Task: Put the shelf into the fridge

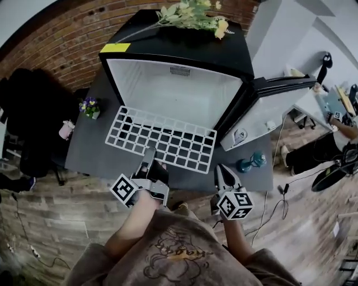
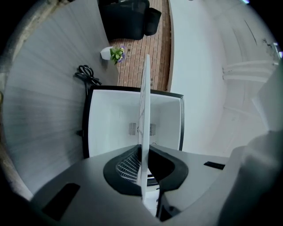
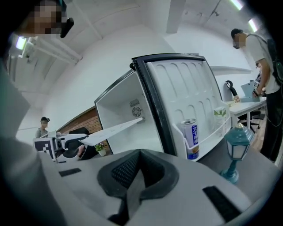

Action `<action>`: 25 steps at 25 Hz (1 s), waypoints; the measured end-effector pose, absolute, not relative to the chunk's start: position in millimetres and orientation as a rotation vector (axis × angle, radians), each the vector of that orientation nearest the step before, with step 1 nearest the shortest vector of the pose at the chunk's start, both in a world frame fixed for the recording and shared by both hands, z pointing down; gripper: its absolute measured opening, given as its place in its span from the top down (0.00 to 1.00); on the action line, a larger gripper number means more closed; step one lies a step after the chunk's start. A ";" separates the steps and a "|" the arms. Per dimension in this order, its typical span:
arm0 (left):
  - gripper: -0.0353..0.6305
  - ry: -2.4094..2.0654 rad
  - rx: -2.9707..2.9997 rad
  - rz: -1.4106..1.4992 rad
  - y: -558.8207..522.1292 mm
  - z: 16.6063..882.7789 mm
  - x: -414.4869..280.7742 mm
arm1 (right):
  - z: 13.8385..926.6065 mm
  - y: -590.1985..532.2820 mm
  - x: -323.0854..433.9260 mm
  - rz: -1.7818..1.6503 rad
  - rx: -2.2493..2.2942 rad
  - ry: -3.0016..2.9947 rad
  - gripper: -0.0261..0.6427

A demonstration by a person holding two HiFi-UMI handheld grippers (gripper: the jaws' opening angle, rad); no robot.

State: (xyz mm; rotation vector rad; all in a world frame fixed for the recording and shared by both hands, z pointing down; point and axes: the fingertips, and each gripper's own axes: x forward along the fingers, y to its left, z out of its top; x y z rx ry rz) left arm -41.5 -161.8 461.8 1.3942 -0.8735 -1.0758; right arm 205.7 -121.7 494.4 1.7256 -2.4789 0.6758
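We've got shelf (image 1: pixel 162 139) in front of the open fridge (image 1: pixel 173 92), door (image 1: pixel 254 120) to its right, flowers (image 1: pixel 193 14) on top, potted plant (image 1: pixel 89 107) left, probably a lamp (image 1: pixel 250 162) right of shelf

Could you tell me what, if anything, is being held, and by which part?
The left hand-held gripper grips the white wire shelf at its near edge; the right hand-held gripper holds nothing, jaws together.

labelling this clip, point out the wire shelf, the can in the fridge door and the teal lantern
wire shelf (image 1: pixel 162 139): head view, middle of the grid
can (image 3: pixel 191 140): right gripper view, its blue label
teal lantern (image 3: pixel 238 148): right gripper view, its glass head
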 end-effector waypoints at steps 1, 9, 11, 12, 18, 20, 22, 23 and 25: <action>0.88 -0.877 1.394 -1.081 -163.0 460.4 -39.1 | 494.2 -123.4 205.3 0.673 1.716 -2.487 0.96; 0.88 -0.910 1.358 -1.073 -170.8 471.2 -33.1 | 490.4 -127.7 203.7 0.691 1.709 -2.504 0.96; 0.87 -0.912 1.352 -1.072 -175.7 472.1 -30.1 | 488.1 -129.6 210.1 0.693 1.728 -2.494 0.96; 0.88 -0.912 1.349 -1.070 -177.7 472.8 -28.5 | 487.7 -130.1 213.2 0.695 1.738 -2.489 0.96; 0.88 -0.949 1.333 -1.084 -187.6 482.7 -27.8 | 490.4 -129.7 223.6 0.701 1.756 -2.474 0.96; 0.88 -0.958 1.338 -1.087 -190.9 484.7 -26.7 | 492.9 -128.7 226.8 0.708 1.760 -2.467 0.96; 0.88 -0.969 1.340 -1.088 -194.2 486.5 -26.0 | 493.8 -128.6 229.0 0.707 1.762 -2.463 0.96; 0.88 -0.975 1.339 -1.090 -195.6 487.4 -26.2 | 493.8 -128.8 229.6 0.707 1.763 -2.462 0.96; 0.88 -0.985 1.333 -1.098 -197.8 489.2 -26.9 | 493.6 -129.1 230.6 0.707 1.767 -2.461 0.96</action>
